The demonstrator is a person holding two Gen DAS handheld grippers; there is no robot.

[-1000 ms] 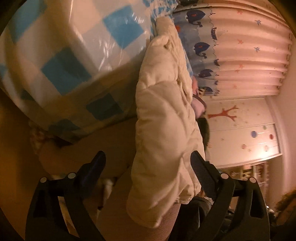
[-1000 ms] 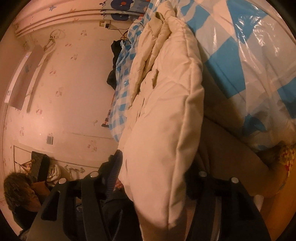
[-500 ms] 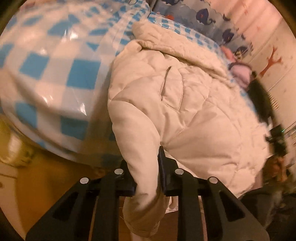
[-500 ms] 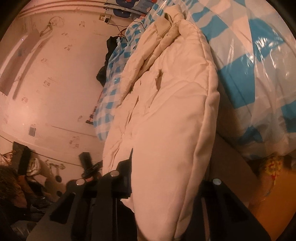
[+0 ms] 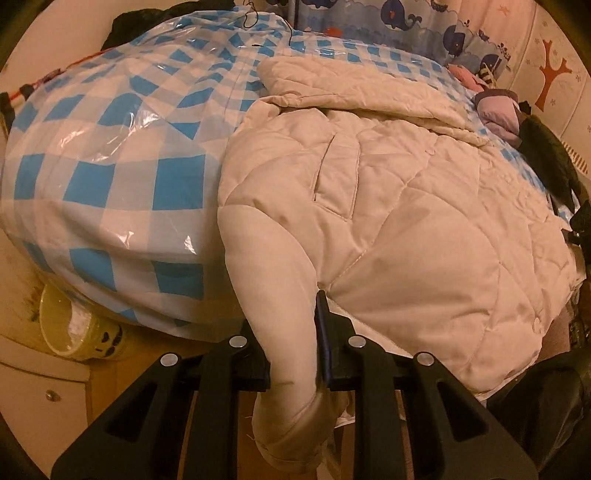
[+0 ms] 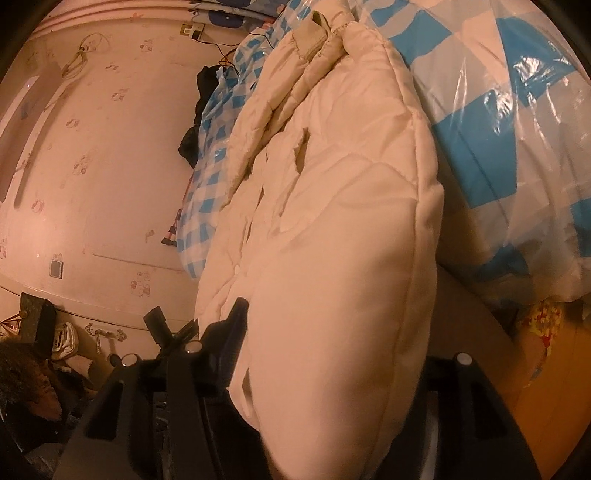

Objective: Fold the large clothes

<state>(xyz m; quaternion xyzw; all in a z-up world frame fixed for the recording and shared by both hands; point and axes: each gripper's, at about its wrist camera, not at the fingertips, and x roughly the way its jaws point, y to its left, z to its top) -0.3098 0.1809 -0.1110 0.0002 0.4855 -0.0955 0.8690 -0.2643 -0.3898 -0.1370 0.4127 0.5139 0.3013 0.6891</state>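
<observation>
Cream quilted puffer jacket (image 5: 388, 221) lies spread across the bed, its body filling the middle of the left wrist view and its hood (image 5: 351, 88) toward 12 o'clock. A second ago the left gripper (image 5: 293, 354) stood wide open around a dangling sleeve; now its jaws are pinched together on that sleeve (image 5: 280, 314), with the cuff hanging below at 6 o'clock, and the view has swung from side-on to looking down over the coat. That suggests the sleeve is ready to be carried inward for the first fold.

In the right wrist view the right gripper (image 6: 328, 365) straddles the jacket's puffy lower edge (image 6: 332, 332); its jaws are opening, the padding still between them.

A blue-and-white checked bedcover (image 5: 110, 177) under clear plastic covers the bed. A whale-print curtain (image 5: 406, 22) hangs at 1 o'clock, dark clothing (image 5: 550, 158) lies at 3 o'clock, and a yellow cup (image 5: 74, 328) stands at 8 o'clock.
</observation>
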